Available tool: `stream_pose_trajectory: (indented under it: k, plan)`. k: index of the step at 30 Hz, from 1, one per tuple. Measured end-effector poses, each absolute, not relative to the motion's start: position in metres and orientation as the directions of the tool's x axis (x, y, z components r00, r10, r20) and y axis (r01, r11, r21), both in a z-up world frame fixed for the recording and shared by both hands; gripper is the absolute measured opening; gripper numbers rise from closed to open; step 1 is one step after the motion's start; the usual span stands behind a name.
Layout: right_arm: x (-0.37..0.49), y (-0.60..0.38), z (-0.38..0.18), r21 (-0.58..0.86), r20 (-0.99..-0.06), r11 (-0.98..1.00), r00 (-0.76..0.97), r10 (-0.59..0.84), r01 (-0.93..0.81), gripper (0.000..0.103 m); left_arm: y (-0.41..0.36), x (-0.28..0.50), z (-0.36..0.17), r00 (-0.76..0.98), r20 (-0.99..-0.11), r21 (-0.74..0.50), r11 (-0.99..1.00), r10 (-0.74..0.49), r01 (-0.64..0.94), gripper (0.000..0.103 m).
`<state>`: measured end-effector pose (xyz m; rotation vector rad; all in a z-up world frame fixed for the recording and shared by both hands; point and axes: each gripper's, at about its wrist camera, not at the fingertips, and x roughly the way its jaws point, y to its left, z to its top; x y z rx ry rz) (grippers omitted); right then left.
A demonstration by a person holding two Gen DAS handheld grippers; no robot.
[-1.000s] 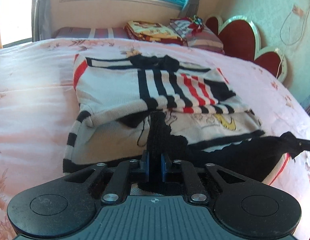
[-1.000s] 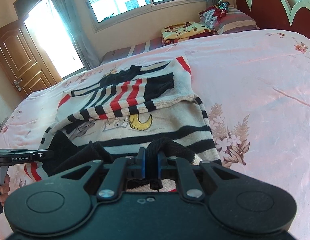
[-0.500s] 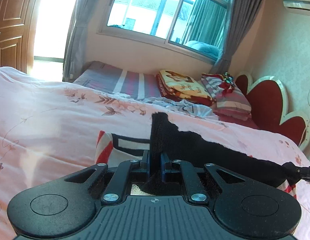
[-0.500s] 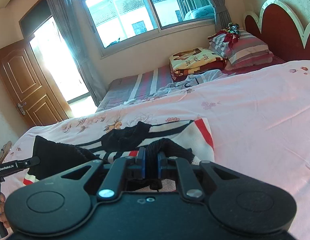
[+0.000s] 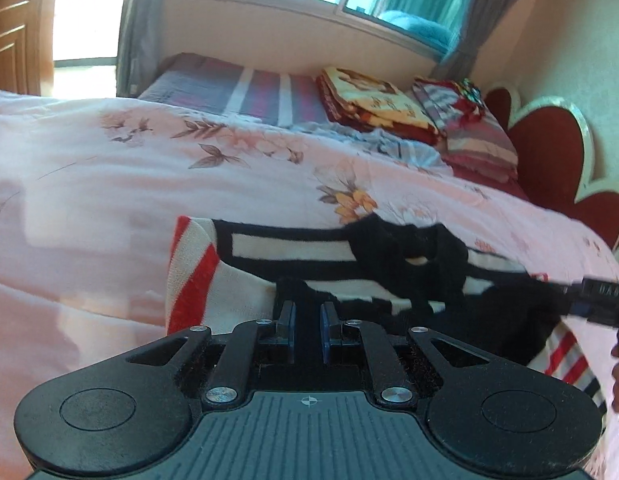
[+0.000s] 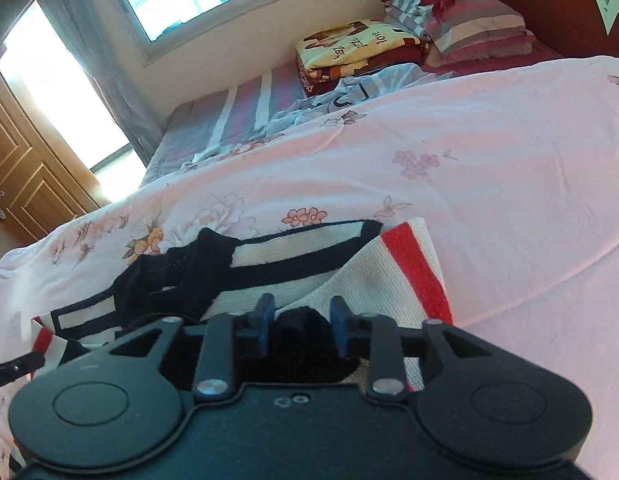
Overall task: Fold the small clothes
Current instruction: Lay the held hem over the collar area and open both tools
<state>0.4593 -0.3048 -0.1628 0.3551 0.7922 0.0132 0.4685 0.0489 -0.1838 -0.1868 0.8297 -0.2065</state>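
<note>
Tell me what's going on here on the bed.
A person is folding a small striped sweater on a pink floral bedspread with two handheld grippers. The black hem has been brought up near the collar. The right gripper has opened around the hem; the left gripper, slightly parted, has black knit between its fingers.

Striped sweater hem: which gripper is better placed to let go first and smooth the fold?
Right, probably. The right gripper already has its jaws spread around the black hem of the striped sweater, while the left gripper looks narrower on it.
</note>
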Motion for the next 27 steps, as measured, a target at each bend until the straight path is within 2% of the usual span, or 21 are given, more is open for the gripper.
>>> stream_pose_trajectory:
  k: [1,2,3,4,5,7,9,10,11,12,13,14,15,17,18,19,20,21,22,24,27]
  plan:
    - [0.455,-0.307,-0.159,0.318,-0.678,0.940,0.722,0.138,0.119,0.057,0.047,0.469,-0.186,0.643,-0.722,-0.233,0.965,-0.255,0.122,0.018]
    - [0.452,-0.309,-0.154,0.314,-0.660,0.943,0.739,0.136,0.107,0.064,0.047,0.469,-0.187,0.629,-0.732,-0.230,0.964,-0.262,0.133,0.029]
    - [0.449,-0.310,-0.150,0.307,-0.646,0.948,0.750,0.143,0.084,0.063,0.046,0.470,-0.189,0.621,-0.740,-0.226,0.965,-0.260,0.134,0.069]
    - [0.446,-0.311,-0.145,0.297,-0.638,0.953,0.756,0.148,0.064,0.063,0.046,0.470,-0.190,0.627,-0.738,-0.219,0.968,-0.248,0.124,0.094]
    - [0.444,-0.312,-0.140,0.288,-0.629,0.956,0.763,0.147,0.054,0.063,0.047,0.465,-0.188,0.646,-0.724,-0.216,0.969,-0.242,0.121,0.095]
    - [0.439,-0.318,-0.133,0.289,-0.593,0.957,0.791,0.153,0.031,0.066,0.046,0.466,-0.189,0.626,-0.733,-0.231,0.963,-0.266,0.138,0.095]
    - [0.434,-0.325,-0.129,0.299,-0.562,0.954,0.813,0.150,0.031,0.075,0.044,0.466,-0.192,0.602,-0.743,-0.244,0.956,-0.291,0.161,0.095]
    - [0.433,-0.329,-0.130,0.303,-0.553,0.953,0.818,0.155,0.024,0.076,0.042,0.466,-0.195,0.595,-0.749,-0.232,0.956,-0.292,0.177,0.092]
    - [0.434,-0.330,-0.132,0.301,-0.563,0.954,0.811,0.163,0.017,0.075,0.039,0.465,-0.198,0.592,-0.753,-0.219,0.958,-0.287,0.186,0.086]
    - [0.436,-0.329,-0.136,0.296,-0.582,0.955,0.793,0.177,0.004,0.069,0.038,0.466,-0.201,0.578,-0.762,-0.221,0.956,-0.293,0.192,0.066]
    - [0.439,-0.326,-0.143,0.287,-0.605,0.958,0.772,0.197,-0.020,0.066,0.039,0.468,-0.205,0.564,-0.770,-0.233,0.954,-0.299,0.188,0.059]
    - [0.441,-0.321,-0.148,0.268,-0.623,0.963,0.755,0.206,-0.042,0.061,0.040,0.468,-0.207,0.570,-0.765,-0.240,0.954,-0.301,0.181,0.059]
    - [0.444,-0.315,-0.154,0.238,-0.638,0.970,0.743,0.201,-0.058,0.061,0.041,0.467,-0.208,0.574,-0.762,-0.242,0.954,-0.300,0.178,0.055]
    - [0.451,-0.307,-0.163,0.199,-0.658,0.977,0.729,0.189,-0.073,0.061,0.041,0.468,-0.209,0.576,-0.763,-0.230,0.956,-0.293,0.181,0.042]
    - [0.455,-0.304,-0.167,0.191,-0.670,0.978,0.718,0.191,-0.081,0.060,0.042,0.467,-0.209,0.575,-0.764,-0.231,0.956,-0.293,0.180,0.029]
    - [0.461,-0.300,-0.172,0.175,-0.689,0.981,0.701,0.184,-0.086,0.055,0.043,0.466,-0.208,0.573,-0.764,-0.239,0.955,-0.297,0.177,0.013]
    - [0.465,-0.296,-0.176,0.171,-0.708,0.979,0.677,0.198,-0.107,0.033,0.043,0.464,-0.208,0.572,-0.759,-0.255,0.951,-0.310,0.176,0.013]
    - [0.467,-0.292,-0.179,0.176,-0.722,0.975,0.656,0.220,-0.134,0.022,0.043,0.460,-0.206,0.588,-0.748,-0.250,0.952,-0.307,0.179,0.013]
    - [0.462,-0.285,-0.180,0.141,-0.720,0.977,0.660,0.214,-0.162,0.020,0.040,0.456,-0.203,0.602,-0.738,-0.236,0.953,-0.303,0.190,0.012]
    - [0.454,-0.276,-0.176,0.092,-0.709,0.975,0.674,0.207,-0.203,0.007,0.037,0.448,-0.197,0.631,-0.713,-0.227,0.952,-0.306,0.206,0.012]
    - [0.446,-0.280,-0.162,0.115,-0.653,0.978,0.728,0.208,-0.176,0.006,0.042,0.447,-0.182,0.696,-0.659,-0.233,0.957,-0.286,0.173,0.012]
